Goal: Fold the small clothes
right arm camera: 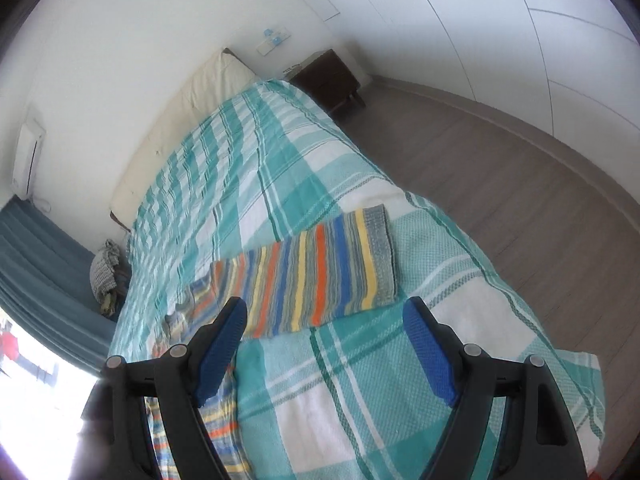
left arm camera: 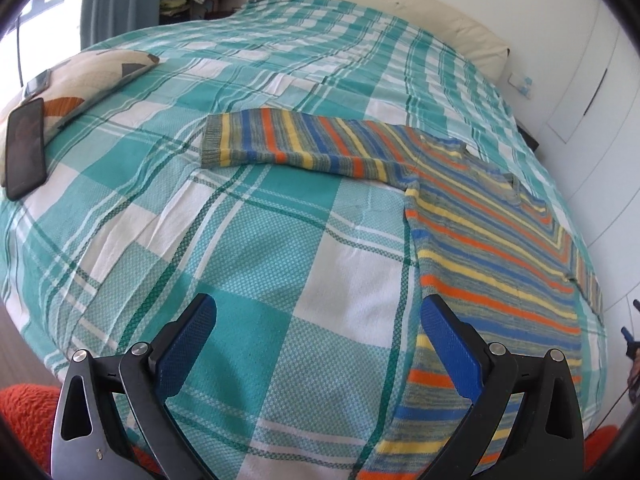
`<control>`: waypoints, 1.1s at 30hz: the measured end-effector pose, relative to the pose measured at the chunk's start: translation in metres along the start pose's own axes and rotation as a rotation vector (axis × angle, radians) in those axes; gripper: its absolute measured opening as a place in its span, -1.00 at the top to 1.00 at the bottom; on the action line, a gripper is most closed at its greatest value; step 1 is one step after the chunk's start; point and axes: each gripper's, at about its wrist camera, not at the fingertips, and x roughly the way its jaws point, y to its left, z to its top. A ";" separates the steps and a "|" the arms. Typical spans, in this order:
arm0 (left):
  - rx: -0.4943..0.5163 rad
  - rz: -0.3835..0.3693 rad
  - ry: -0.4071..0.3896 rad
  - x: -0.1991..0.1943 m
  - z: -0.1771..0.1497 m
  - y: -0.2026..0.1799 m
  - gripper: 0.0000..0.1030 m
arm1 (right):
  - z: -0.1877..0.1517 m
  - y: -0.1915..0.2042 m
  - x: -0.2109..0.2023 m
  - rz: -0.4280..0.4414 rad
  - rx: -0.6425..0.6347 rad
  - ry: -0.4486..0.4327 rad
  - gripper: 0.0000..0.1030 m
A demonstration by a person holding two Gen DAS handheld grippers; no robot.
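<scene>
Both claws, the left gripper [left arm camera: 318, 338] and right gripper [right arm camera: 324, 344], gape wide holding nothing, with the striped sweater [left arm camera: 492, 264] at two o'clock from the left and its sleeve [right arm camera: 316, 276] at twelve from the right.

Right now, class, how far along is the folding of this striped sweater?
Done: the sweater lies flat on the bed, both sleeves spread out, left sleeve and right sleeve. In hand: nothing; the left gripper and right gripper are open and empty above it. Left: every fold, sleeves and body.
</scene>
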 end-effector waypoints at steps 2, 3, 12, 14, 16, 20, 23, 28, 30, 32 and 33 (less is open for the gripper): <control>0.011 0.014 0.000 0.002 -0.001 -0.002 -0.98 | 0.017 -0.016 0.025 -0.001 0.067 0.036 -0.52; 0.020 0.022 0.001 0.003 -0.002 -0.003 -0.98 | 0.022 -0.023 0.038 -0.009 0.088 0.057 -0.45; 0.044 0.067 0.039 0.015 -0.005 -0.006 -0.98 | 0.040 -0.035 0.111 -0.098 0.022 0.218 0.08; 0.046 0.073 0.048 0.018 -0.006 -0.006 -0.98 | 0.040 -0.032 0.121 -0.107 -0.002 0.265 0.52; 0.053 0.077 0.051 0.019 -0.006 -0.007 -0.98 | 0.038 -0.022 0.129 -0.112 -0.070 0.318 0.95; 0.056 0.073 0.044 0.018 -0.007 -0.008 -0.98 | 0.040 0.014 0.121 -0.306 -0.229 0.269 0.95; 0.048 0.065 0.040 0.018 -0.006 -0.007 -0.98 | 0.042 0.073 0.101 -0.317 -0.351 0.186 0.95; 0.043 0.050 0.047 0.020 -0.005 -0.007 -0.98 | 0.011 0.220 0.102 0.032 -0.547 0.236 0.95; 0.033 0.042 0.043 0.018 -0.004 -0.005 -0.98 | -0.012 0.271 0.119 0.171 -0.595 0.296 0.95; 0.023 0.038 0.045 0.017 -0.004 -0.002 -0.98 | -0.036 0.305 0.145 0.279 -0.610 0.383 0.85; 0.019 0.040 0.047 0.017 -0.004 -0.001 -0.98 | -0.048 0.316 0.159 0.300 -0.616 0.415 0.45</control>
